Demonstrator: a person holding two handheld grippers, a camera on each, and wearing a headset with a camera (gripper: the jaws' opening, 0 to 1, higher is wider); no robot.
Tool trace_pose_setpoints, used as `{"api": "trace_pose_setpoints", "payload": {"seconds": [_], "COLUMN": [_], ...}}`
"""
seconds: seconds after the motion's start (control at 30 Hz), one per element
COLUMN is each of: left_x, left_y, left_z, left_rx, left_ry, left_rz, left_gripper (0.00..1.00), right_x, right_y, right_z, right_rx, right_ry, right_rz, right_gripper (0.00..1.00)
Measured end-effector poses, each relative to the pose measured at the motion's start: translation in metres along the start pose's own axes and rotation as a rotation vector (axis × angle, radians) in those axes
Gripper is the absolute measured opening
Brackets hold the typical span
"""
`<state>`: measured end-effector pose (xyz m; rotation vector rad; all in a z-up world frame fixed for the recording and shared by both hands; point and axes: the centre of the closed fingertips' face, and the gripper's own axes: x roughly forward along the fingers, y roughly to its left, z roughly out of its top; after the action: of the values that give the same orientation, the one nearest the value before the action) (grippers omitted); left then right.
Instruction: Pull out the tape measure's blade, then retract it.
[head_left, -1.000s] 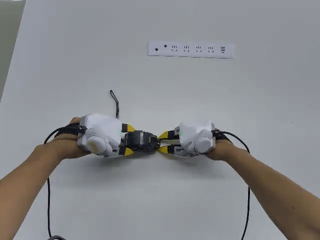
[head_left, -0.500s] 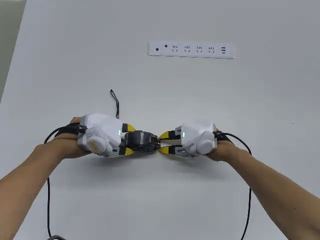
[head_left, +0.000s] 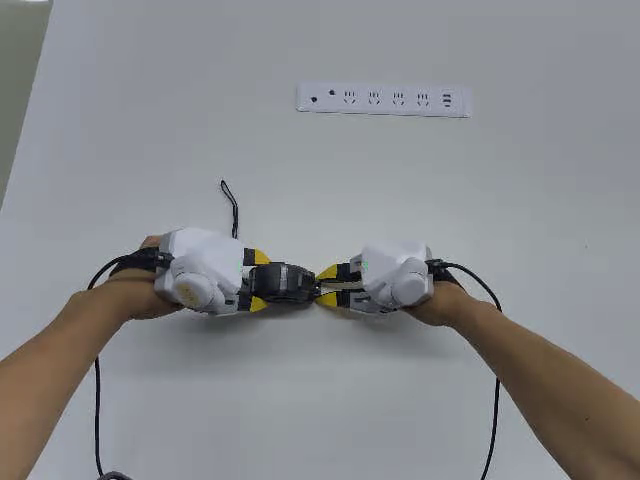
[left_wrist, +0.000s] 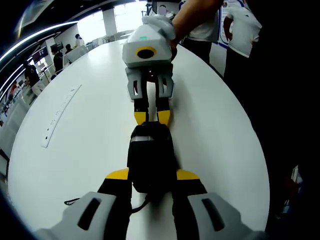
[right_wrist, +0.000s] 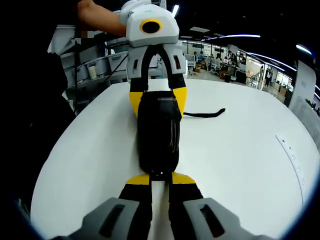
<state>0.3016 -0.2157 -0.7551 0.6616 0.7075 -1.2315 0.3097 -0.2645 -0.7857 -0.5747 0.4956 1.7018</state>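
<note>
Left gripper (head_left: 257, 280) clamps tape measure (head_left: 285, 282); right gripper (head_left: 326, 285) pinches blade (head_left: 338, 285)

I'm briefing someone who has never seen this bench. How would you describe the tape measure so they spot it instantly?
On the white table, nearer the person than the power strip, two white, yellow-tipped grippers meet nose to nose. The tape measure is the boxy case clamped in the left gripper, facing the right gripper: the only black block there.
</note>
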Motion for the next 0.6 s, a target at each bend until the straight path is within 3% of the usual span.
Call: {"api": "trace_pose_setpoints", "payload": {"seconds": [0.6], "left_x": [-0.0005], "left_y": [0.0001], "left_z": [-0.0011], "left_rx": [-0.019], "left_ry": [0.006], "left_rz": [-0.001], "left_gripper": [0.25], "right_x": [0.0002], "right_y": [-0.0001], "right_z": [-0.0007], "right_rx": [0.003], "right_ry": [0.024], "right_rz": [0.014], "right_gripper": [0.07]}}
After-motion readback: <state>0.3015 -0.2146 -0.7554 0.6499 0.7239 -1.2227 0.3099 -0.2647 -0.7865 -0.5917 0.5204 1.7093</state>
